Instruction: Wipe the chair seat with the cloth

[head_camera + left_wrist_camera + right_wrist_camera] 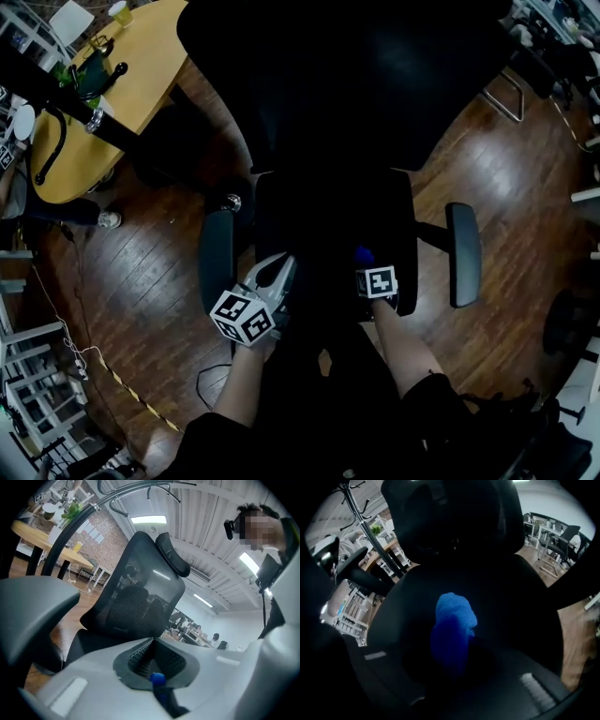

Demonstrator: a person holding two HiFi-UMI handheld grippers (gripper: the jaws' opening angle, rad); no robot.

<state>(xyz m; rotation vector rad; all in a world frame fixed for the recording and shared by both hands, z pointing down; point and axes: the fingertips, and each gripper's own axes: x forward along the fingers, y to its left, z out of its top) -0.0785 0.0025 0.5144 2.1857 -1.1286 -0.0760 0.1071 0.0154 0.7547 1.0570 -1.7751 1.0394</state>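
- Right claw [367, 264]: at the near edge of the chair seat [328, 220], right of its middle. Clenched on the cloth [452, 629], a blue bunch sticking out past the tips towards the seat's middle.
- Cloth is low over the dark seat pad. Whether it is pressing on the pad cannot be told.
- Left claw [152, 640]: at the seat's near-left corner, beside the left armrest [217, 258]. Jaws closed on each other, nothing between them; it points up towards the backrest [140, 592].
- Step, as judged: wiping is at its start or between strokes, with the cloth at the seat's front edge and most of the pad ahead of it.
- Next move, as judged: press the cloth flat on the pad and draw it across towards the backrest, keeping the grip tight so the bunch does not slip out.
- Beyond the seat's left side: wooden floor [150, 281], then a wooden counter [141, 80], well apart.
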